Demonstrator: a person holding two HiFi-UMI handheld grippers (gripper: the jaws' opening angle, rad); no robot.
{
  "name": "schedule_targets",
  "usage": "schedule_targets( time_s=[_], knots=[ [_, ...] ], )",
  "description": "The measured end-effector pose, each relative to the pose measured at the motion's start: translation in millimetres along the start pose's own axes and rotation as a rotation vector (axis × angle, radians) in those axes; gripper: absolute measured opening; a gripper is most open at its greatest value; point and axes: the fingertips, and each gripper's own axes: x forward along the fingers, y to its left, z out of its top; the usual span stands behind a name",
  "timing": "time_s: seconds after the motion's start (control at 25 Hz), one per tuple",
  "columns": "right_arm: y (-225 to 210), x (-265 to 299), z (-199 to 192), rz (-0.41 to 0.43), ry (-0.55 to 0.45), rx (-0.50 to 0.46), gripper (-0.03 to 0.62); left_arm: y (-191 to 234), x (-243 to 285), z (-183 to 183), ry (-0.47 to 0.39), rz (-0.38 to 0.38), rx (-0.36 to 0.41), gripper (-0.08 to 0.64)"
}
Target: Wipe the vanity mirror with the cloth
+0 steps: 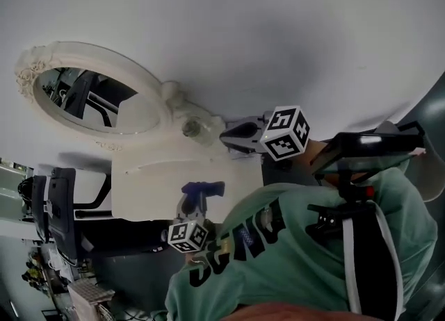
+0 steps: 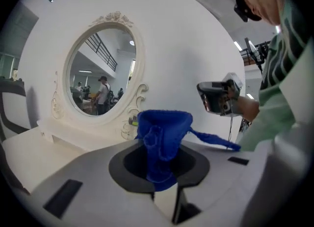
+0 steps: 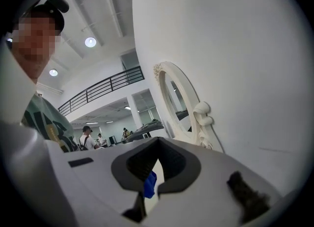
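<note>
Left gripper view shows the left tool [image 2: 159, 164] pinching a bunched blue cloth [image 2: 164, 130], held short of the oval vanity mirror [image 2: 100, 71] at the upper left of the frame. The glass is not yet touched, so this looks like the approach before the first wipe. The right tool [image 3: 156, 169] has its jaws pressed together, with a small blue bit low in the slit that I cannot identify. Next, the cloth needs carrying forward onto the glass, then sweeping across it with light pressure.

blue cloth [image 2: 164, 142], white-framed vanity mirror [image 2: 100, 71], white wall [image 2: 191, 44], green sweatshirt [image 1: 292, 271] with black lettering.
</note>
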Motion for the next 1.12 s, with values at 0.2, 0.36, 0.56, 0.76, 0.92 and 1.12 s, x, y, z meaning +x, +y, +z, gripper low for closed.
schedule_targets(
  time_s=[0.2,0.36,0.56,0.76,0.92,1.12],
  knots=[
    [-9.4,-16.2,-33.7,0.036,0.061,0.023,0.011,-41.5,-11.5,15.1,-0.071,-0.002,-0.050,0.083],
    [7.2,4.6,-41.2,0.063,0.082,0.010,0.011,-38.1,-36.1,26.4,-0.112,-0.016,-0.009,0.083],
    [38.1,40.2,-34.8,0.071,0.062,-0.041,0.011,-4.7,-61.2,41.3,-0.148,-0.037,0.015,0.083],
    [51.3,62.0,-21.0,0.039,0.059,-0.100,0.011,20.5,-63.8,59.3,-0.205,-0.089,-0.005,0.083],
    [47.7,64.9,-15.9,0.000,0.053,-0.106,0.011,27.4,-57.6,65.2,-0.215,-0.127,0.007,0.083],
    [41.7,60.7,-19.9,-0.030,0.069,-0.088,0.011,23.7,-47.8,68.5,-0.219,-0.167,-0.012,0.083]
  ],
)
